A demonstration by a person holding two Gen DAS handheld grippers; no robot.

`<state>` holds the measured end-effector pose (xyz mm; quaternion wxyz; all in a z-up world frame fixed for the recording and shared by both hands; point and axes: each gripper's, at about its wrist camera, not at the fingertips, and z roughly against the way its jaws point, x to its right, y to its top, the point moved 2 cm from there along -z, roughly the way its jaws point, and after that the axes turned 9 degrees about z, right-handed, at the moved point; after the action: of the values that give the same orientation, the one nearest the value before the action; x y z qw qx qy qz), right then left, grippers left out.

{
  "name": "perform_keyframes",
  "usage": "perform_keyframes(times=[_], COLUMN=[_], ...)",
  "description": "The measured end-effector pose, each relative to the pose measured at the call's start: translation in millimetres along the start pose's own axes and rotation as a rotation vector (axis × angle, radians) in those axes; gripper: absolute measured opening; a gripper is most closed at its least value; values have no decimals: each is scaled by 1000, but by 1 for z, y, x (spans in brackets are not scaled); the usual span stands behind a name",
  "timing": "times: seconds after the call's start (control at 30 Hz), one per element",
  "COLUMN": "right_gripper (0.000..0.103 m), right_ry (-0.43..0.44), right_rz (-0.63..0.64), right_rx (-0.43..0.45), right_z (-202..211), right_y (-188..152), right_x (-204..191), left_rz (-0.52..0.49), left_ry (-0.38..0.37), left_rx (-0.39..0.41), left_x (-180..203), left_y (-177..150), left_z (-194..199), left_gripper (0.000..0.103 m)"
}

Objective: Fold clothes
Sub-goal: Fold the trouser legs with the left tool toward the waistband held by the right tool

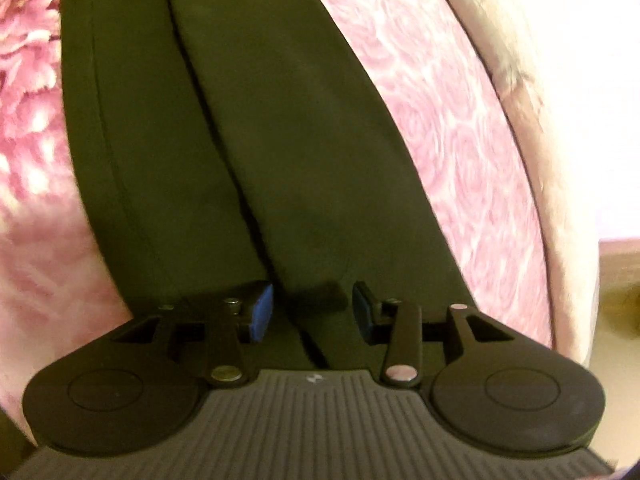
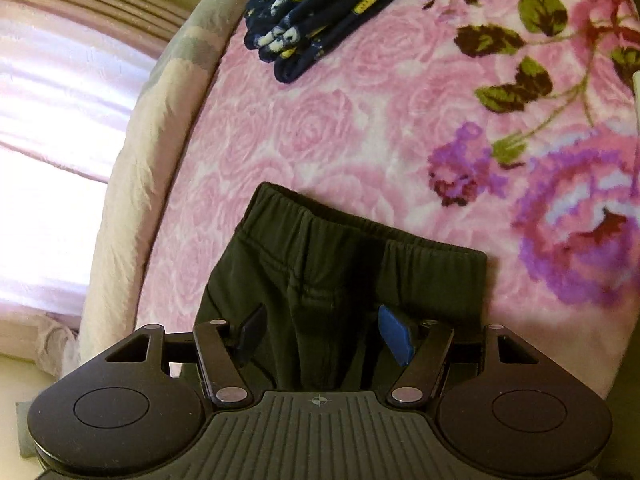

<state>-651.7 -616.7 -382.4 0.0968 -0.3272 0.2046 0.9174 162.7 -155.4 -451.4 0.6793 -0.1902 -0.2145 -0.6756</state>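
Left wrist view gives me the legs of the dark trousers (image 1: 224,140): two long, smooth, matte panels lying side by side with a thin seam-like gap between them, hems squared off at the far end. The cloth looks soft and slightly fleecy, a very dark olive-black (the light is warm, so I won't swear to the colour). In the right wrist view I see the other end of the same garment (image 2: 344,276), with a gathered elastic waistband puckered into fine ridges and a stitched line below it. The trousers lie flat on the bed, stretched between my two grippers.

My left gripper (image 1: 313,312) stands with its jaws apart over the leg fabric; the blue pads (image 1: 262,312) are clear of the cloth and pinch nothing. My right gripper (image 2: 326,338) is likewise spread wide above the hip area, nothing pressed between its pads (image 2: 394,336).

Underneath is a plush pink blanket (image 2: 320,128), woven with a pale rose relief and, further out, bolder purple and magenta flowers with green leaves. A folded navy garment (image 2: 316,12) printed with small white and yellow figures sits well apart at the far side of the blanket. Along the blanket's edge runs a crinkled cream quilt border (image 2: 128,184), and beyond it a bright, washed-out curtain (image 2: 52,120) with pink bands.
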Motion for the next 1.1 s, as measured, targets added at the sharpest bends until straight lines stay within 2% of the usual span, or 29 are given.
perform_keyframes(times=[0.07,0.13,0.17,0.2,0.23,0.33,0.43,0.57,0.67,0.8,1.1], right_gripper=[66,66,59,37,24,18,17,16,16,16,17], right_ry=[5,4,0,4,3,12,51,35,1,-22,-121], right_rz=[-7,-11,-14,-19,-19,35,70,82,90,97,118], right_rx=[7,12,15,21,17,25,48,27,10,32,-1], right_z=[-6,-13,-15,-16,-17,-4,21,43,50,58,38], right_y=[2,5,7,9,12,17,21,18,12,5,-11], right_x=[2,3,4,4,4,-6,-16,-9,1,10,35], left_rz=[-3,-39,-79,-119,-163,-304,-381,-468,-475,-487,-498], left_ry=[-5,2,1,-1,-8,-55,-75,-20,5,20,63], left_rx=[17,26,10,-1,6,38,56,32,21,27,39], left_x=[2,7,9,12,18,33,36,29,18,0,-22], left_y=[3,8,10,13,15,16,18,13,7,-2,-8], left_z=[-4,-5,-5,-4,1,25,51,65,67,70,45], left_gripper=[33,4,2,2,2,2,2,2,2,2,2])
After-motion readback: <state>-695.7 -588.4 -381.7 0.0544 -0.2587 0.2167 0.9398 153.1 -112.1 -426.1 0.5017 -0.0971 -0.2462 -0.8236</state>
